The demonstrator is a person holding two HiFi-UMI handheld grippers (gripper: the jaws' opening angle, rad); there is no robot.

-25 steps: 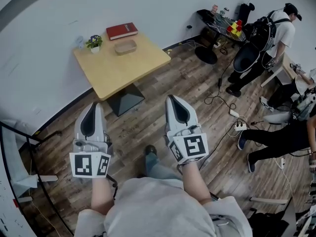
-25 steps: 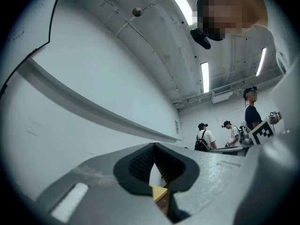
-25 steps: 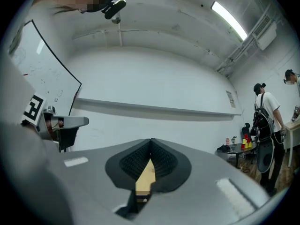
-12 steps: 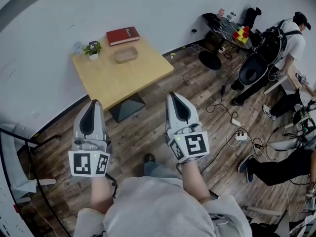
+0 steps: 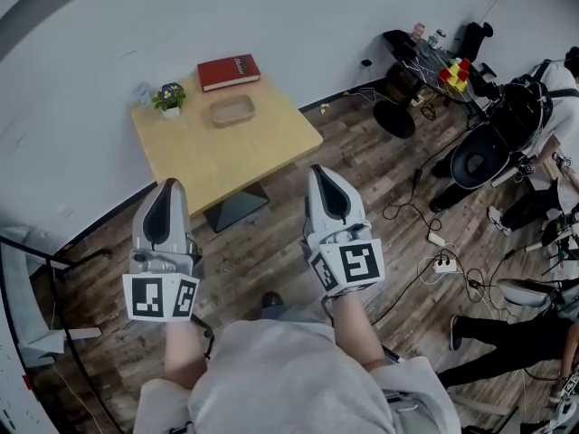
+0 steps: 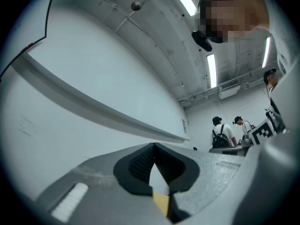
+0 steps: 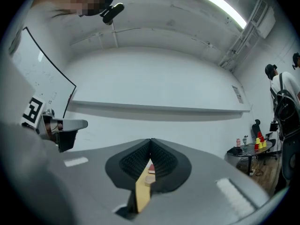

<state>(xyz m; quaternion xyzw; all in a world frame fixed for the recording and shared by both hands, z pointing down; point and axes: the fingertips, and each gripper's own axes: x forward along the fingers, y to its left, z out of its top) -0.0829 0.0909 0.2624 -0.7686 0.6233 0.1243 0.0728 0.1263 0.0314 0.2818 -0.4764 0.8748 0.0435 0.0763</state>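
Underfoot, a wood-plank floor (image 5: 362,179) fills most of the head view, with a white wall (image 5: 298,16) running across from 10 to 1 o'clock. Against that wall, at 11 o'clock from the person, stands a square light-wood desk (image 5: 262,143). It is the nearest piece of furniture to both tools. A dark side table (image 5: 412,48) stands at 2 o'clock, and cables trail over the planks beside it.

The left tool (image 5: 167,188) and the right tool (image 5: 324,174) are held out side by side at waist height. Both are well short of the desk, and their tips point toward it, which looks like a carrying pose rather than a reach. Each gripper view shows the jaws together at the tip with nothing between them. The right tool (image 7: 151,142) is lined up so that the desk top shows through the slot behind its closed tip.

A red book (image 5: 229,71) lies at the far edge of the desk against the wall. A shallow wooden tray (image 5: 232,110) sits just in front of it, and a small potted plant (image 5: 169,96) stands at the far left corner.

Compared with a second ago, the people at 3 o'clock have slid toward the picture's edge, the desk sits a little lower and more central, and the book and tray now show through the right tool's slot. Both tools keep the same closed pose.
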